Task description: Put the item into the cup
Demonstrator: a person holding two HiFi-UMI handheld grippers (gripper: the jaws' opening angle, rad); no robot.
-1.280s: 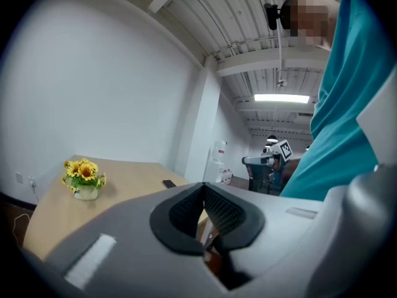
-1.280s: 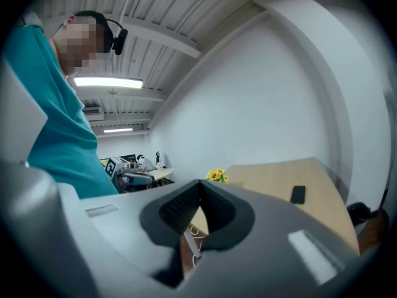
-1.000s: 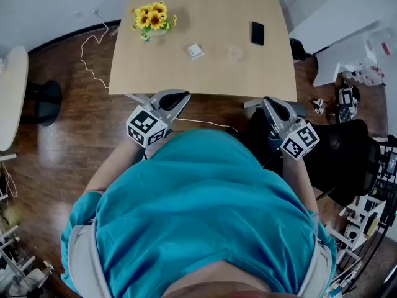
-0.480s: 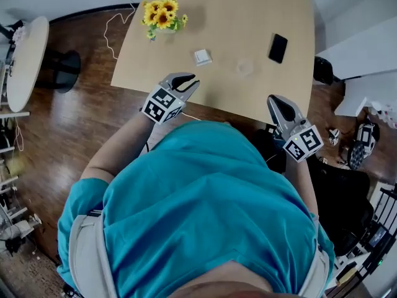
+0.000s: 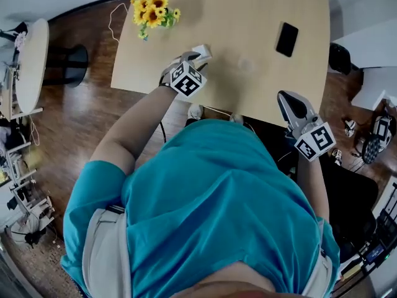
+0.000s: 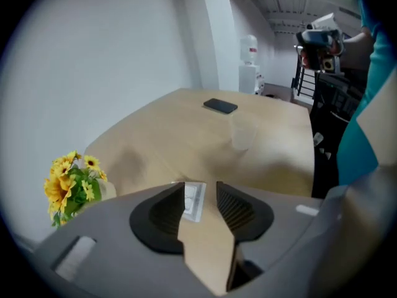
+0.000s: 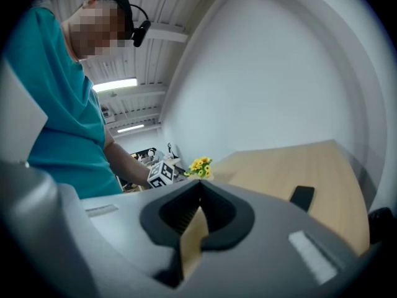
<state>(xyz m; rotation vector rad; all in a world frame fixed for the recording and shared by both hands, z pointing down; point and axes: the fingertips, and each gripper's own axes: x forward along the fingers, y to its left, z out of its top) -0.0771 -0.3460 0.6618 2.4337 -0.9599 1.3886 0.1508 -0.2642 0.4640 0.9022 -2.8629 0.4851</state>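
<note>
Left tongs (image 6: 200,186) opening, white item (image 6: 195,202) between, tan table (image 6: 186,123), wood floor (image 5: 80,135)

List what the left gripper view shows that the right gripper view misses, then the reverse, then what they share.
Only the left gripper view: the small white item lying between the opening jaws of the left gripper, not pressed by them, and the clear cup further along the table.
Only the right gripper view: the right gripper, jaws together and empty, and the person's arm.
Both: the sunflowers, the black phone and the table.
</note>
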